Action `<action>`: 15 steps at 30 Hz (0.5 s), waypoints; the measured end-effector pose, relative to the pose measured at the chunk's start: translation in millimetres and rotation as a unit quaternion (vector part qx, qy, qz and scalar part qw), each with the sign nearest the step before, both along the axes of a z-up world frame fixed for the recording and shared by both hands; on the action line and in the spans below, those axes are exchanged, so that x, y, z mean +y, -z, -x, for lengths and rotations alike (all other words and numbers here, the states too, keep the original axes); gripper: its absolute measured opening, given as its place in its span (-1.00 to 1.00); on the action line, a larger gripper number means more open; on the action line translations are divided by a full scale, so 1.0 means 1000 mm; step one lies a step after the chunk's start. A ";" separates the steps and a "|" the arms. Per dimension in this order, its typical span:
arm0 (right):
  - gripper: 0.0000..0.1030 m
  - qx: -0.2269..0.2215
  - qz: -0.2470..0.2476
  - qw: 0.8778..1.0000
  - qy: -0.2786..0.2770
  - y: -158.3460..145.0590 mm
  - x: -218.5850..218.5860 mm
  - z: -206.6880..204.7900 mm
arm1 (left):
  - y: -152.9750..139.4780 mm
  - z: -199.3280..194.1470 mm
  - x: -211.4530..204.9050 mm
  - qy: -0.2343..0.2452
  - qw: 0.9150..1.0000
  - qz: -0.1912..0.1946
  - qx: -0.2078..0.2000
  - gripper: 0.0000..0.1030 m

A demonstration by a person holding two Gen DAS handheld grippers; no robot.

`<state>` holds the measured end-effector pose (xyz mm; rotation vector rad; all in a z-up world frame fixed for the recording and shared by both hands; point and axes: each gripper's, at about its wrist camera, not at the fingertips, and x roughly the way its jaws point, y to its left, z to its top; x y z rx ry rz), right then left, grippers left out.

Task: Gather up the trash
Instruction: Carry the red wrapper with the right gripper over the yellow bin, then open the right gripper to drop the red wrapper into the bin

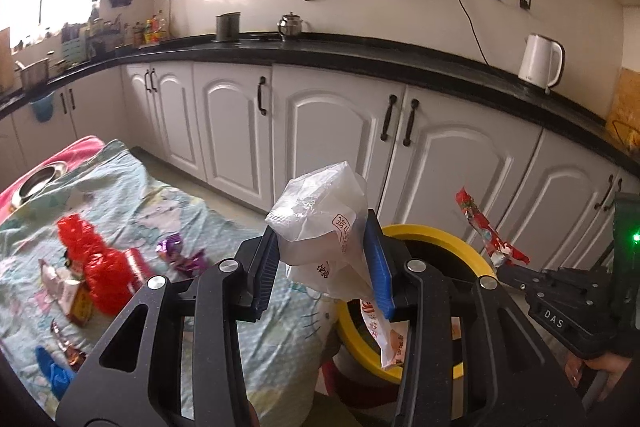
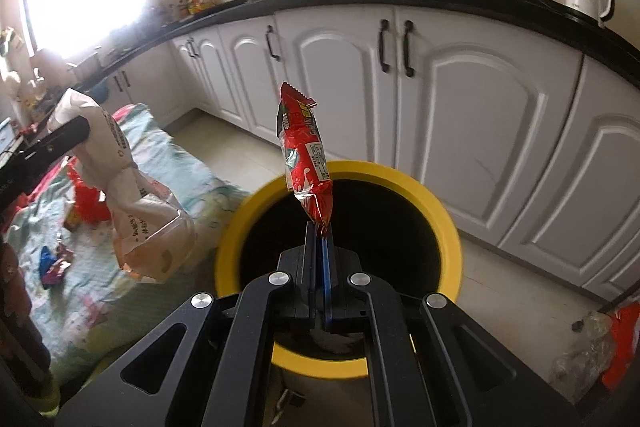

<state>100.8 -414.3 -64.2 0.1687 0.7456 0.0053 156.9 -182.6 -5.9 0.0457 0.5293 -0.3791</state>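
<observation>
Two pieces of trash held over the yellow-rimmed round bin [image 2: 451,227].

The crumpled translucent white plastic bag [image 1: 324,227] is clamped between the blue pads of the left gripper [image 1: 326,263], jaws partly apart around it, its tail hanging above the bin's rim. The red foil snack wrapper [image 2: 304,155] stands upright, pinched at its bottom end by the fully closed right gripper [image 2: 319,235], which tilts down over the bin's dark mouth. More wrappers lie on the patterned cloth [image 1: 168,203] beside the bin.

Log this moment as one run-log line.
left tool: shut on white plastic bag | right tool: shut on red wrapper | both above yellow-rimmed bin
</observation>
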 end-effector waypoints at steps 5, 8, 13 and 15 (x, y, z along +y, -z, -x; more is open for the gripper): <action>-0.95 0.010 -0.002 1.000 0.015 0.013 -0.011 -0.003 | 0.012 -0.008 -0.019 0.006 1.000 -0.013 0.010 -0.36; -0.95 0.013 -0.002 1.000 0.019 0.017 -0.014 -0.005 | 0.021 -0.011 -0.028 0.011 1.000 -0.021 0.015 -0.36; -0.95 0.024 -0.002 1.000 0.020 0.027 -0.017 -0.009 | 0.034 -0.020 -0.044 0.019 0.999 -0.040 0.021 -0.35; -0.95 0.029 -0.005 0.999 0.019 0.030 -0.017 -0.010 | 0.039 -0.023 -0.048 0.021 0.998 -0.044 0.026 -0.35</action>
